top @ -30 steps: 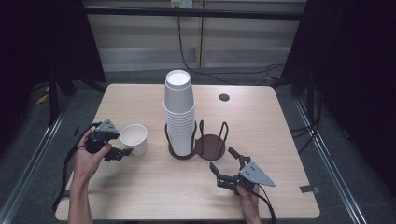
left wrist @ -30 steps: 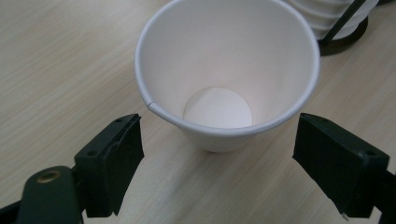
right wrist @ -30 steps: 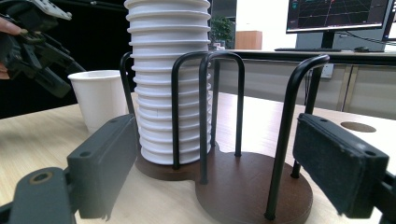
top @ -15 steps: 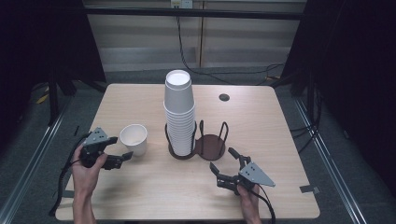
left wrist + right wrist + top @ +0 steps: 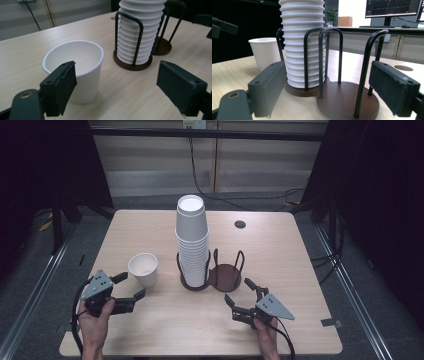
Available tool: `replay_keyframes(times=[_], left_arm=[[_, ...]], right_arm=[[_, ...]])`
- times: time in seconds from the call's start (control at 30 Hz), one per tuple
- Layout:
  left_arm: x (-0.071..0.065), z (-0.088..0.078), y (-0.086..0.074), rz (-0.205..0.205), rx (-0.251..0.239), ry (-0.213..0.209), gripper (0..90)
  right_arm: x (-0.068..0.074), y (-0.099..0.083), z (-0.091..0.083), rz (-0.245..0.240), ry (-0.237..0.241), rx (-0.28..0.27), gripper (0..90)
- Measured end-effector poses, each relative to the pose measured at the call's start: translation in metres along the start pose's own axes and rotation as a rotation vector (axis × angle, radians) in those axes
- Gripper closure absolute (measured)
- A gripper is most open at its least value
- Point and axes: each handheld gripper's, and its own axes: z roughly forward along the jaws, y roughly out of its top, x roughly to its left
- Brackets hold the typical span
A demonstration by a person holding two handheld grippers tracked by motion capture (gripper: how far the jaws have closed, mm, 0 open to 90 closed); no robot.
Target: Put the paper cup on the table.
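A single white paper cup [image 5: 143, 269] stands upright on the wooden table, left of a tall stack of white cups [image 5: 192, 240]. The stack sits in the left slot of a dark two-slot wire holder [image 5: 225, 276], and the right slot holds nothing. My left gripper [image 5: 132, 285] is open near the front left, a short way from the single cup [image 5: 80, 70], which stands just beyond its left finger [image 5: 62, 87]. My right gripper [image 5: 238, 291] is open in front of the holder [image 5: 342, 100], facing the empty slot and the stack [image 5: 302, 42].
A small dark round hole [image 5: 240, 224] sits in the tabletop at the back right. The table [image 5: 300, 270] has bare wood to the right of the holder and along the front. Cables trail off both grippers toward the front edge.
My left gripper has drawn back from the single cup toward the front edge. The cup stays where it was. The right gripper has not moved.
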Motion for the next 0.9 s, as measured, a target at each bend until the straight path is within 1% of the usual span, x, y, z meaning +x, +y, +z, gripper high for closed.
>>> replay_keyframes(times=[0.03, 0.1, 0.13, 0.17, 0.2, 0.23, 0.27, 0.3, 0.33, 0.37, 0.4, 0.43, 0.47, 0.5, 0.53, 0.57, 0.6, 0.63, 0.67, 0.73, 0.83, 0.87, 0.9], left_arm=[[-0.004, 0.002, -0.002, 0.002, -0.016, 0.008, 15.5], [-0.012, 0.006, -0.006, 0.008, -0.033, -0.032, 15.8], [-0.016, 0.008, -0.008, -0.001, -0.048, -0.044, 15.8], [-0.022, 0.013, -0.012, -0.02, -0.069, -0.038, 15.7], [-0.022, 0.013, -0.012, -0.02, -0.069, -0.038, 15.6], [-0.026, 0.016, -0.013, -0.027, -0.076, -0.022, 15.6], [-0.03, 0.019, -0.015, -0.024, -0.077, -0.017, 15.5], [-0.037, 0.026, -0.02, -0.037, -0.093, -0.012, 15.5], [-0.041, 0.03, -0.022, -0.035, -0.097, -0.007, 15.6], [-0.045, 0.034, -0.025, -0.041, -0.097, -0.008, 15.5], [-0.045, 0.034, -0.025, -0.041, -0.097, -0.008, 15.6], [-0.048, 0.037, -0.027, -0.043, -0.103, -0.002, 15.6], [-0.052, 0.04, -0.029, -0.049, -0.11, -0.002, 15.5], [-0.057, 0.045, -0.031, -0.063, -0.129, -0.003, 15.4], [-0.057, 0.045, -0.031, -0.063, -0.129, -0.003, 15.4], [-0.062, 0.05, -0.032, -0.053, -0.136, -0.015, 15.6], [-0.062, 0.05, -0.032, -0.053, -0.136, -0.015, 15.4], [-0.066, 0.053, -0.032, -0.069, -0.147, -0.011, 15.4], [-0.069, 0.056, -0.033, -0.066, -0.151, -0.019, 15.4], [-0.074, 0.061, -0.034, -0.049, -0.15, -0.021, 15.4], [-0.08, 0.069, -0.039, -0.062, -0.161, -0.036, 15.4], [-0.08, 0.071, -0.041, -0.077, -0.164, -0.044, 15.6], [-0.081, 0.074, -0.043, -0.09, -0.165, -0.04, 15.6]], right_arm=[[0.0, 0.0, 0.0, 0.001, 0.0, 0.0, 13.2], [0.0, 0.0, 0.0, 0.001, -0.001, 0.0, 13.2], [0.0, 0.0, 0.0, 0.001, -0.001, 0.0, 13.2], [0.0, 0.0, 0.0, 0.001, -0.001, 0.001, 13.2], [0.0, 0.0, 0.0, 0.001, -0.001, 0.001, 13.2], [0.0, 0.0, 0.0, 0.0, -0.002, 0.001, 13.2], [0.0, 0.0, 0.0, 0.0, -0.002, 0.001, 13.2], [0.0, 0.0, 0.0, 0.0, -0.001, 0.0, 13.2], [0.0, 0.0, 0.0, 0.0, -0.002, 0.001, 13.1], [0.0, 0.0, 0.0, 0.0, -0.001, 0.0, 13.1], [0.0, 0.0, 0.0, 0.0, -0.001, 0.0, 13.1], [0.0, 0.0, 0.0, 0.0, -0.002, 0.0, 13.1], [0.0, 0.0, 0.0, 0.0, -0.002, 0.0, 13.1], [0.0, 0.0, 0.0, 0.0, -0.002, 0.0, 13.1], [0.0, 0.0, 0.0, 0.0, -0.002, 0.0, 13.1], [0.0, 0.0, 0.0, 0.0, -0.003, 0.0, 13.1], [0.0, 0.0, 0.0, 0.0, -0.003, 0.0, 13.1], [0.0, 0.0, 0.0, 0.0, -0.003, 0.0, 13.1], [0.0, 0.0, 0.0, 0.0, -0.003, 0.0, 13.1], [0.0, 0.0, 0.0, 0.0, -0.003, 0.0, 13.1], [0.0, 0.0, 0.0, -0.001, -0.003, -0.001, 13.1], [0.0, 0.0, 0.0, -0.001, -0.003, -0.001, 13.2], [0.0, 0.0, 0.0, 0.0, -0.003, 0.0, 13.2]])
